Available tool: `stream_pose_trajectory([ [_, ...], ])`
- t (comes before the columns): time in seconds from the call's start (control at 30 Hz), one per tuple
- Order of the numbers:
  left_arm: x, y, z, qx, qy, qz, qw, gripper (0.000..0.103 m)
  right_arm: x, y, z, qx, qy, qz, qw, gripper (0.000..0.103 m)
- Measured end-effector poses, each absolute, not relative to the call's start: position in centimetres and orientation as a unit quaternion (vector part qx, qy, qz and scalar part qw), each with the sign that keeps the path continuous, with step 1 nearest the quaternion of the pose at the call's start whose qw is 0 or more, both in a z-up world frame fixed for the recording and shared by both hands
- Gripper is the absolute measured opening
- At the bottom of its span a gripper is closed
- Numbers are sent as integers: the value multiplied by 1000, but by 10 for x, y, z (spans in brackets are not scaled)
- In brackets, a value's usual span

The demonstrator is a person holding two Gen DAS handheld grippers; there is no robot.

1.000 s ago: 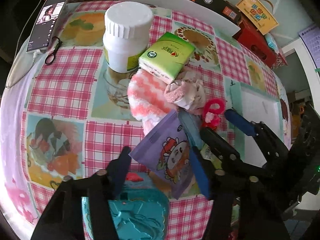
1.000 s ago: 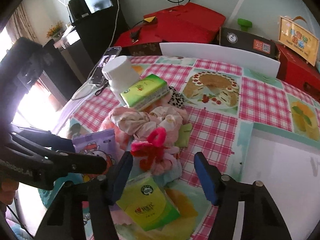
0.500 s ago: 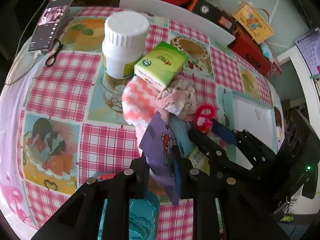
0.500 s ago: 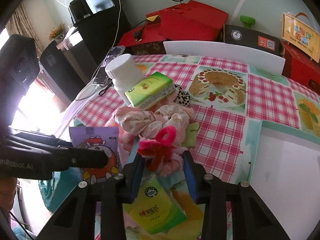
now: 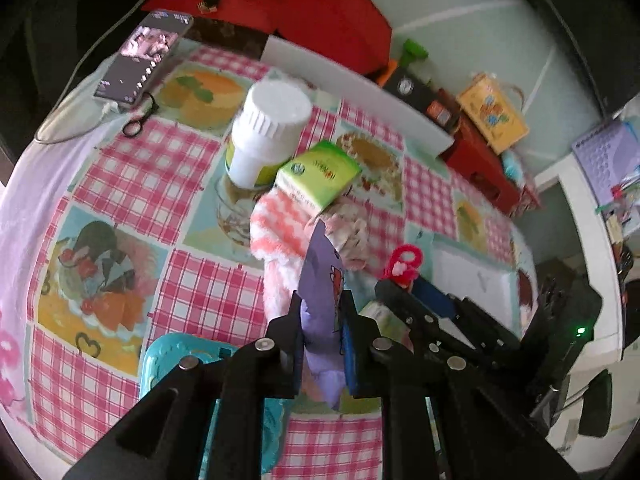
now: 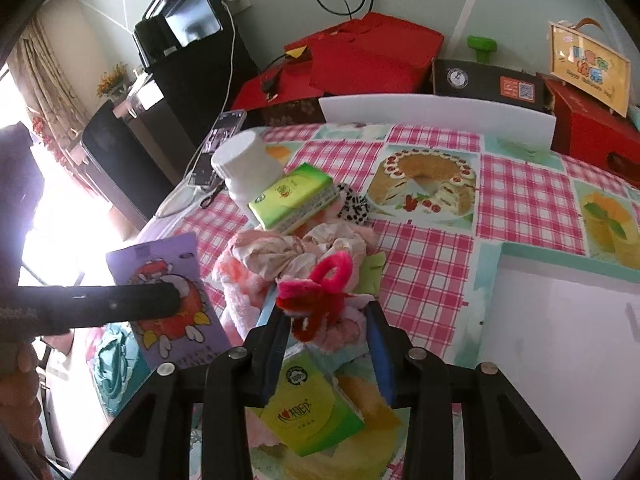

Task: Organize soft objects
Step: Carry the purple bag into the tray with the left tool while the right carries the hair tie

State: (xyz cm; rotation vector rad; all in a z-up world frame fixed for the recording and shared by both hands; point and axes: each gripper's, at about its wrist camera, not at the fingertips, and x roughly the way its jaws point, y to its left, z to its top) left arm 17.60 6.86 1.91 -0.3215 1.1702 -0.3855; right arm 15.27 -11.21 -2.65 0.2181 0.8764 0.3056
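Observation:
My left gripper (image 5: 322,312) is shut on a purple cartoon pouch (image 5: 324,280) and holds it upright above the table; the pouch also shows in the right wrist view (image 6: 168,300). My right gripper (image 6: 326,320) is shut on a pink and red fuzzy hair tie (image 6: 320,296), seen in the left wrist view (image 5: 402,262) too. Behind lie a pink striped fluffy cloth (image 5: 280,228), a pale pink scrunchie (image 6: 296,252) and a spotted scrunchie (image 6: 354,206).
A white bottle (image 5: 268,132) stands behind, a green tissue pack (image 5: 318,176) leaning on it. A yellow-green tissue pack (image 6: 310,408) lies under my right gripper. A teal basket (image 5: 176,364) sits at the near edge. A phone (image 5: 144,56) lies far left, a white board (image 6: 560,336) at right.
My left gripper has lifted and turned the purple pouch more upright. My right gripper has raised the pink hair tie a little. Both were open one second ago.

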Motion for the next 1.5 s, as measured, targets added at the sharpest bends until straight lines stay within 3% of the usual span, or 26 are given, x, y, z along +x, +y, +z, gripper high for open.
stream_pose_trajectory([
  [0.57,159,30,75,-159,449,-194,857,16,130,-163,21,112,375,77,917,41],
  [1.5,165,-120,9,-146,494,-346,784,16,91,-335,3,165,407,-193,878,41],
])
